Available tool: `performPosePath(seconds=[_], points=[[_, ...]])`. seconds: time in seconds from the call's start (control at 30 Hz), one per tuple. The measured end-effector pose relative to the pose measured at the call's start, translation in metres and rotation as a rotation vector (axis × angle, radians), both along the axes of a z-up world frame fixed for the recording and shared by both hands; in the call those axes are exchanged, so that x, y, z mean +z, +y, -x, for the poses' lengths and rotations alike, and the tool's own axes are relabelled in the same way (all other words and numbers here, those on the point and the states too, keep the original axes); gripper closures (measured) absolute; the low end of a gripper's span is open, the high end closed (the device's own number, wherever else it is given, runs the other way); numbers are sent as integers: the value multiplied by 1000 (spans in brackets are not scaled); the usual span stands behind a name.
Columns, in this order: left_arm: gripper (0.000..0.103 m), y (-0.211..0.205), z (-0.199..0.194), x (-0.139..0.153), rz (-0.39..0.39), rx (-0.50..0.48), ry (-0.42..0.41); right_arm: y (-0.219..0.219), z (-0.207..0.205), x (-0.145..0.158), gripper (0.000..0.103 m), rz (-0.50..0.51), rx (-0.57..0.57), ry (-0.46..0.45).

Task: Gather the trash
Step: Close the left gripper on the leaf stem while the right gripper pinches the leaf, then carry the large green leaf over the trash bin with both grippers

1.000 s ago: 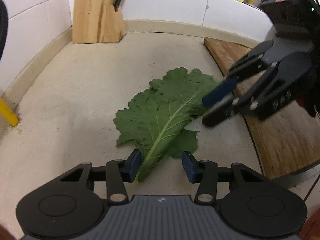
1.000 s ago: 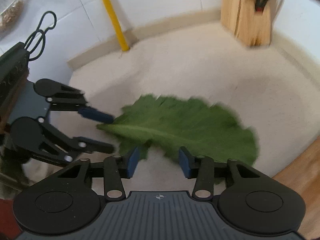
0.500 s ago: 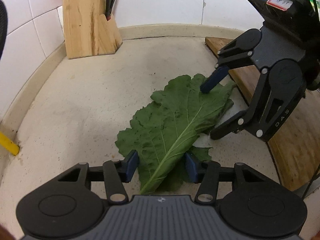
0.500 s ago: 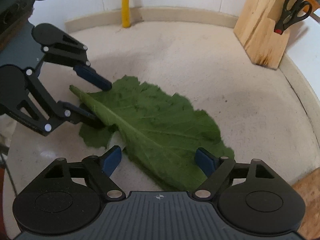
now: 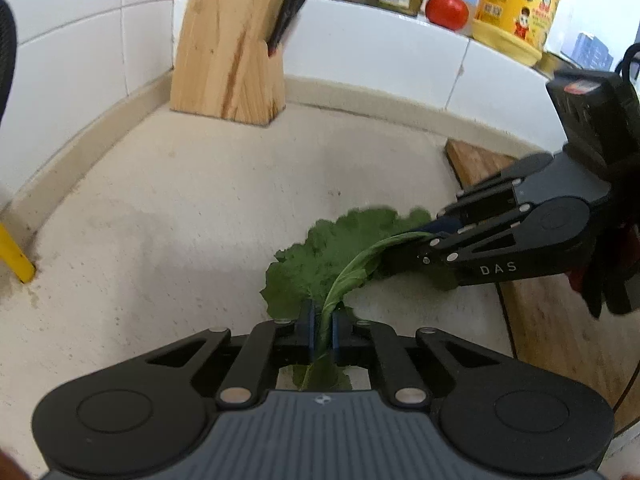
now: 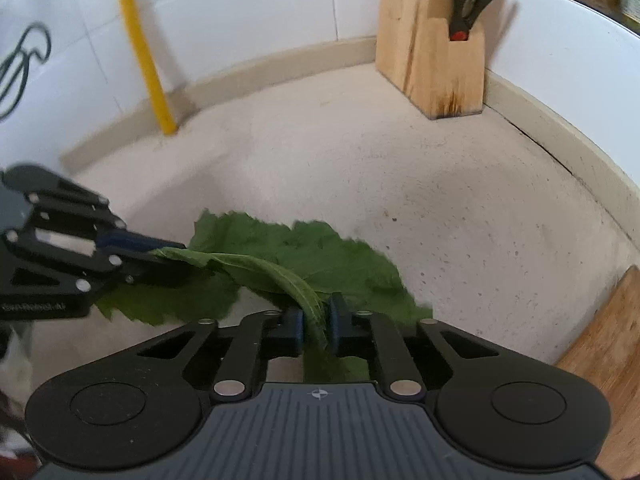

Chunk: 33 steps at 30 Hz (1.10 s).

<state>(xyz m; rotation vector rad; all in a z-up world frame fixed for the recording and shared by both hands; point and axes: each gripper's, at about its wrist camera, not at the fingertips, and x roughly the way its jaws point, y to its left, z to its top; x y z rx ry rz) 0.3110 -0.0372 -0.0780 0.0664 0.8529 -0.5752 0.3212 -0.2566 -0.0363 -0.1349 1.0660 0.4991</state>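
We've got the left gripper (image 5: 321, 330) pinching the leaf (image 5: 320, 264) at its stem end; right gripper (image 6: 316, 322) pinching its far end; leaf folded btwn them, over the counter (image 5: 180, 216) near the cutting board (image 5: 560, 332).

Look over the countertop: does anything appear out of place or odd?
Yes: a large green leaf lies loose on the counter, pinched at opposite ends by the left gripper and right gripper, its middle folded.
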Motion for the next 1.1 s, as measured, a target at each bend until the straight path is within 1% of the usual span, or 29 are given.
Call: performPosePath(seconds=[0.07,0.2,0.27,0.57,0.83,1.1], points=[[95,2,3,5,14,8,-11,-1,1,8,92,-33,-22,-10],[95,10,6,16,51,31,-31,1,2,27,93,-76,-43,-43],[95,14,10,24,61,40,-55,3,4,36,93,-95,-48,-58],[95,39,34,51,71,88,-150,32,12,63,93,-130,3,-109],[95,80,72,69,74,161,-210,84,31,85,93,-172,99,-130],[95,144,121,80,47,285,-241,163,54,89,93,-246,239,-90]])
